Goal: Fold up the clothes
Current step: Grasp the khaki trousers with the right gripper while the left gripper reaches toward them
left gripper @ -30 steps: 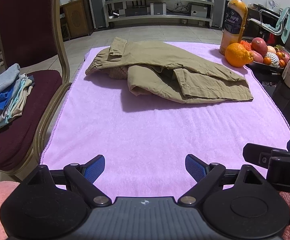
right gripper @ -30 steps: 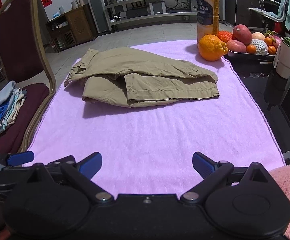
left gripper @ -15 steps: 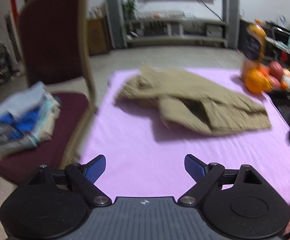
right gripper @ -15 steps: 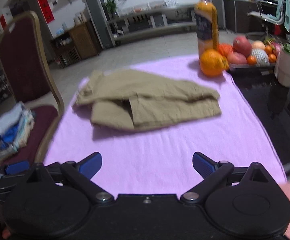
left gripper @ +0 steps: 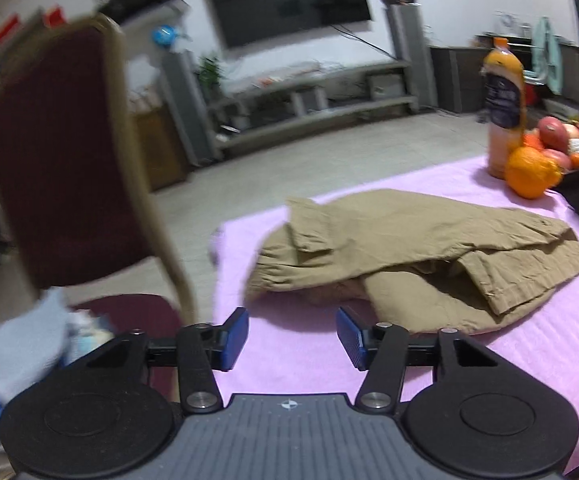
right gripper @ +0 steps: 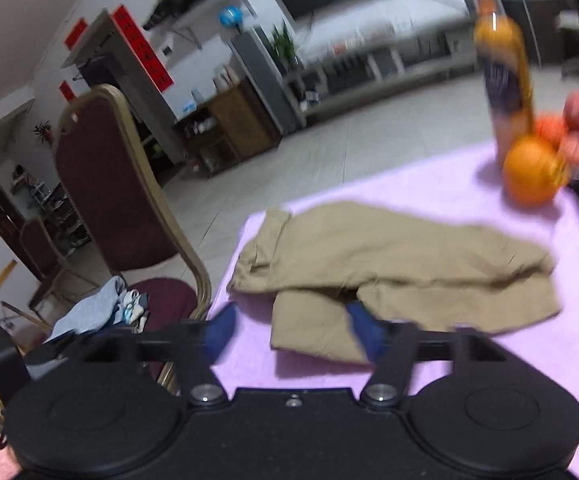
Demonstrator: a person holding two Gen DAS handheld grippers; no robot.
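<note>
Broadly, a pink towel (left gripper: pixel 509 360) covers the table, and the khaki trousers (left gripper: pixel 429 248) lie bunched toward its far side, soft, light and likely to sag when lifted. Gripping the thicker waistband or hem edges looks wisest. Both the left gripper (left gripper: pixel 292 334) and the right gripper (right gripper: pixel 289 330) have just been closing to a half-open gap, holding nothing.

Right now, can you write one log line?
garment: khaki trousers folded on pink towel | left gripper open, closing, empty | right gripper same
</note>
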